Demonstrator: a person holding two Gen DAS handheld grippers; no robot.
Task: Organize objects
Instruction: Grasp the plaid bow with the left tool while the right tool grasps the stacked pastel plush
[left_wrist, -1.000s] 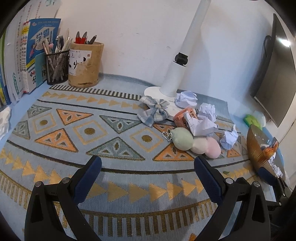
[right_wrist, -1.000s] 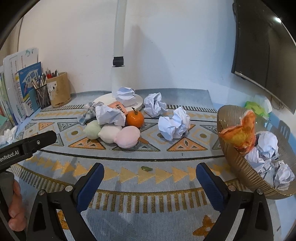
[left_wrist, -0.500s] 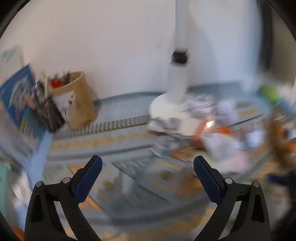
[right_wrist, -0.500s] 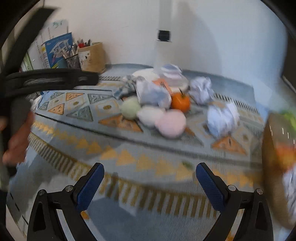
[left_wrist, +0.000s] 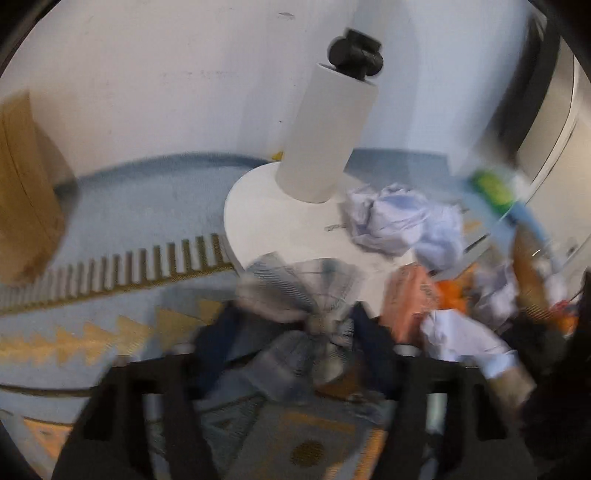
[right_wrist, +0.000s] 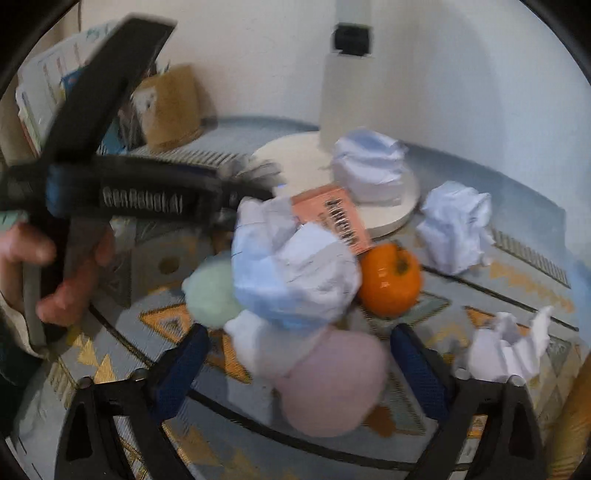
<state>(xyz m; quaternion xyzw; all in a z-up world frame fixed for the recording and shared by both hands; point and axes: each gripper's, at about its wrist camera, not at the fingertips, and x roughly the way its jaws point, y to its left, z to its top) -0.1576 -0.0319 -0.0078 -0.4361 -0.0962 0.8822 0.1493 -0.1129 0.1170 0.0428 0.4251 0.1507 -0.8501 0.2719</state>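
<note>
A grey plaid bow (left_wrist: 306, 306) lies on the patterned mat at the lamp base (left_wrist: 266, 221). My left gripper (left_wrist: 295, 343) straddles the bow, jaws closing; the blur hides any contact. In the right wrist view a soft toy of three balls, green (right_wrist: 210, 291), white (right_wrist: 251, 343) and pink (right_wrist: 332, 380), lies under a crumpled paper (right_wrist: 295, 269). My right gripper (right_wrist: 299, 362) is closing around the white and pink balls, with gaps at both pads. The left gripper's body (right_wrist: 140, 195) and a hand (right_wrist: 55, 273) show at the left.
An orange fruit (right_wrist: 391, 280), a salmon box (right_wrist: 332, 218) and paper balls (right_wrist: 458, 225) (right_wrist: 509, 347) crowd the toy. The lamp pole (left_wrist: 325, 136) rises behind. A brown pen holder (right_wrist: 170, 107) and books (right_wrist: 40, 85) stand far left; a brown bowl (left_wrist: 528, 266) is right.
Both grippers have swept in over the mat towards the pile and narrowed their jaws. The left one now frames the bow; the right one frames the pink and white balls.
</note>
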